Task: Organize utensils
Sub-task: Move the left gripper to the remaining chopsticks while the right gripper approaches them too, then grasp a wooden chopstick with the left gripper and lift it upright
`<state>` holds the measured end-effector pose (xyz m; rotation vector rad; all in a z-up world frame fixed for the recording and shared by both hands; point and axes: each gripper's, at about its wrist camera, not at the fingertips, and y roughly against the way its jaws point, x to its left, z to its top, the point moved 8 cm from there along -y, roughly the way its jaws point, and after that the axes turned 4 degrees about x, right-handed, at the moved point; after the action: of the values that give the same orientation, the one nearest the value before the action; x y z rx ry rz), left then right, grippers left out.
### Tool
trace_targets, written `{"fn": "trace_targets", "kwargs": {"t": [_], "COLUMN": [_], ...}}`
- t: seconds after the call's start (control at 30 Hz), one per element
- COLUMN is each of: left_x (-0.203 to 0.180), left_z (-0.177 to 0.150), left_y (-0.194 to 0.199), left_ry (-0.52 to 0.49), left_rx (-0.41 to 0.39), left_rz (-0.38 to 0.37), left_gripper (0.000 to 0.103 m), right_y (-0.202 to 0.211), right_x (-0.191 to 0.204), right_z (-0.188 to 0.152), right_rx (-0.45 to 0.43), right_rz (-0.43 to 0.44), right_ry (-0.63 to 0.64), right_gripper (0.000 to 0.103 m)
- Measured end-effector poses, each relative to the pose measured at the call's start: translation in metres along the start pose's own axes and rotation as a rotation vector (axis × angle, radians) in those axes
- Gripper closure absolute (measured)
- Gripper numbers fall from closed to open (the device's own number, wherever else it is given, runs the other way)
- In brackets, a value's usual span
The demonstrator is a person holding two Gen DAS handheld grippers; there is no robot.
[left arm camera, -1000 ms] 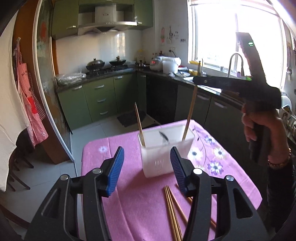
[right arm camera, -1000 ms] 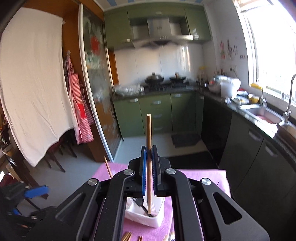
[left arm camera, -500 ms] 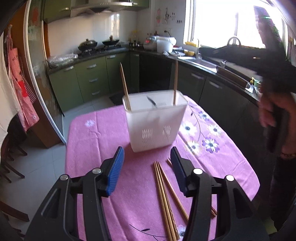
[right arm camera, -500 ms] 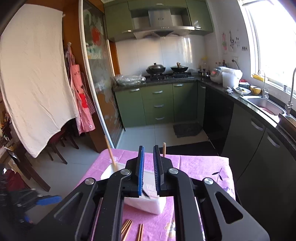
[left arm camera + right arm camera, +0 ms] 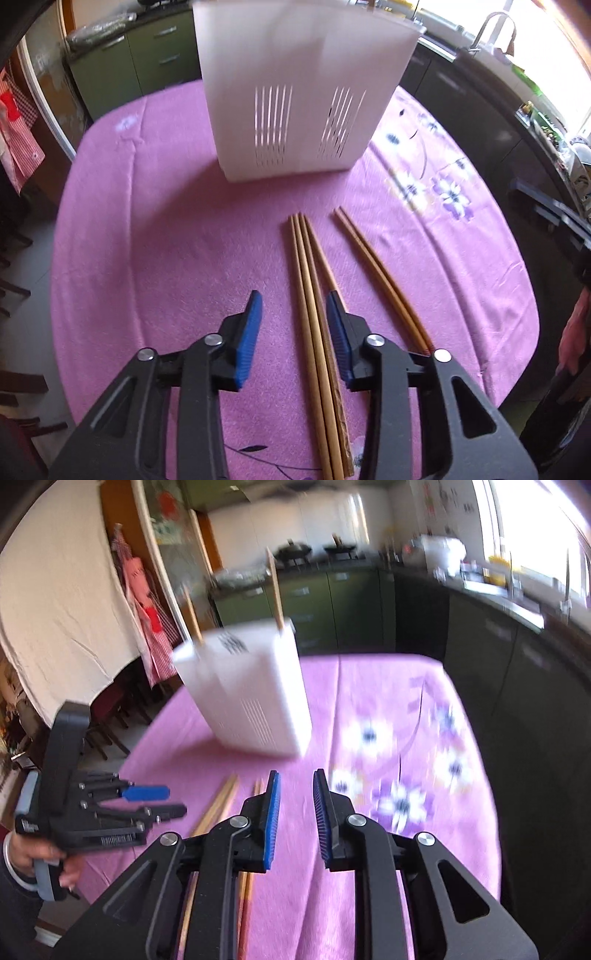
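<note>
A white slotted utensil holder (image 5: 299,92) stands on the pink tablecloth (image 5: 166,229); it also shows in the right wrist view (image 5: 255,694) with two wooden chopsticks (image 5: 275,590) standing in it. Several chopsticks lie flat on the cloth: a bundle of three (image 5: 314,306) and a pair (image 5: 380,280) to its right. My left gripper (image 5: 293,314) is open and low over the cloth, its jaws on either side of the bundle. My right gripper (image 5: 295,794) is open and empty above the cloth, right of the lying chopsticks (image 5: 221,805). The left gripper (image 5: 144,801) shows at the left there.
The round table's edge (image 5: 524,314) drops off to the right near dark kitchen cabinets (image 5: 517,672). Green cabinets (image 5: 147,55) and a stove stand behind the holder. Chairs and a hanging white cloth (image 5: 59,602) are at the left.
My right gripper let go of its chopstick into the holder, opened, and came down toward the table. My left gripper dropped low and forward until its jaws straddled the chopstick bundle.
</note>
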<state>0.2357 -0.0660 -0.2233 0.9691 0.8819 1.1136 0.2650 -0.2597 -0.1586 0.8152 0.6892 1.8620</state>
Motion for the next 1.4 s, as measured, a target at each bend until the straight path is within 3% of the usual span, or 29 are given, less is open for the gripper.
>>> {"fn": "trace_targets", "kwargs": {"t": [0.17,0.37,1.13,1.3,1.4], "left_x": [0.0,-0.001,-0.009,-0.013,-0.012], "left_z": [0.0,0.001,0.008,0.014,0.015], "left_y": [-0.011,-0.02,-0.036,-0.038,-0.037], "left_ry": [0.004,-0.001,-0.049,-0.048,-0.051], "left_rx": [0.028,0.057,0.081,0.071,0.067], "left_rz": [0.007,0.015,0.082,0.077,0.077], "left_gripper": [0.075,0.082,0.085,0.096,0.097], "right_y": [-0.019,-0.022,-0.024,-0.025,-0.026], "right_x": [-0.008,-0.002,0.005,0.006,0.007], "right_z": [-0.013,-0.005,-0.006,-0.006,-0.008], "right_rx": [0.038,0.045,0.061,0.062,0.07], "right_rz": [0.017,0.032,0.058,0.064,0.065], "right_ry": [-0.023,-0.023,-0.01,-0.013,-0.009], "right_gripper": [0.084,0.084,0.081,0.081,0.081]}}
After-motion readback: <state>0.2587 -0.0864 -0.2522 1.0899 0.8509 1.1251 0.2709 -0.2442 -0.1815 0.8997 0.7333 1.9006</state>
